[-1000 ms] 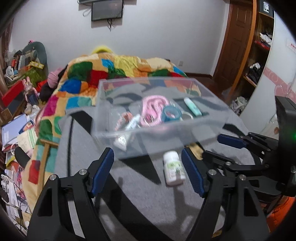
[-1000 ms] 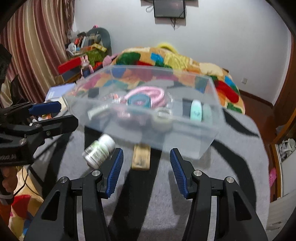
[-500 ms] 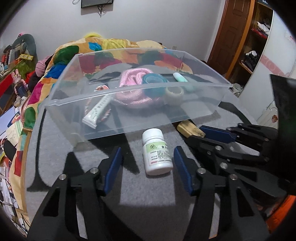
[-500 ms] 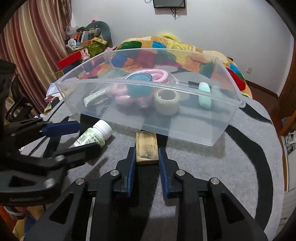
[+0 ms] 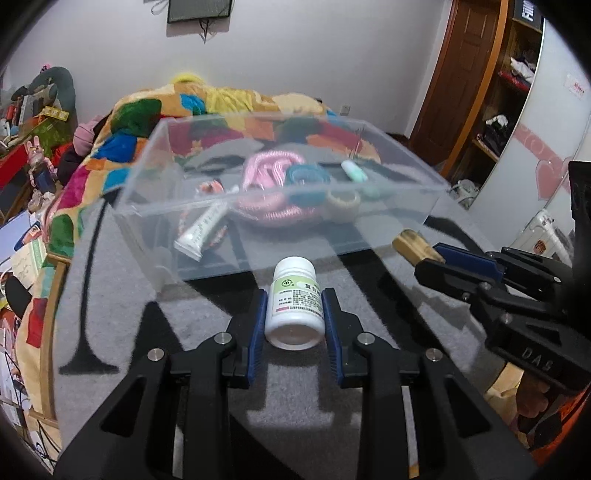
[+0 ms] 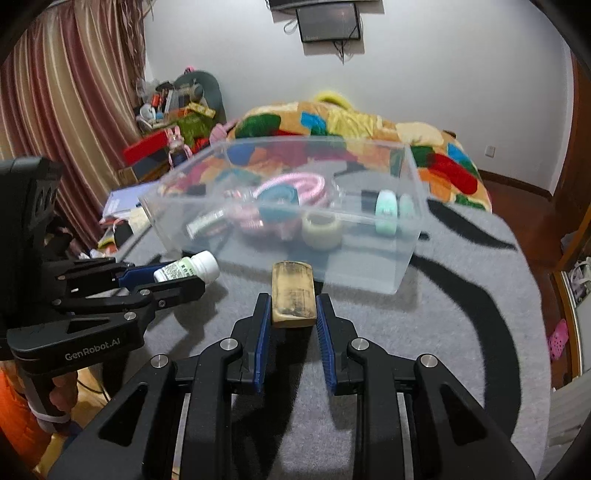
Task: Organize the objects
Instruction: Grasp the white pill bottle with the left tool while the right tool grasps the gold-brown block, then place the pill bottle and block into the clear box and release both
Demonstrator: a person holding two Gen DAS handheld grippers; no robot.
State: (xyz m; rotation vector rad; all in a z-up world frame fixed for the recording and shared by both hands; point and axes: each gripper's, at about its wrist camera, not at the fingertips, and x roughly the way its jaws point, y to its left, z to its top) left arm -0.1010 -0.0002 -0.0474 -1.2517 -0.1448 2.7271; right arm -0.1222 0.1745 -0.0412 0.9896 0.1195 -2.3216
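White pill bottle (image 5: 295, 302) clamped in left gripper (image 5: 293, 325), wooden block (image 6: 293, 295) in right gripper (image 6: 291, 321); either may clip the clear bin's (image 6: 369, 266) near wall.

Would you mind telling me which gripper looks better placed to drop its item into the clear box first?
Probably the right gripper: its wooden block sits closer to the clear box wall than the white pill bottle held by the left gripper. Both are already clamped.

White walls (image 5: 295, 55), a wall-mounted screen (image 6: 328, 22), striped curtains (image 6: 66, 110), a wooden door (image 5: 461, 81).
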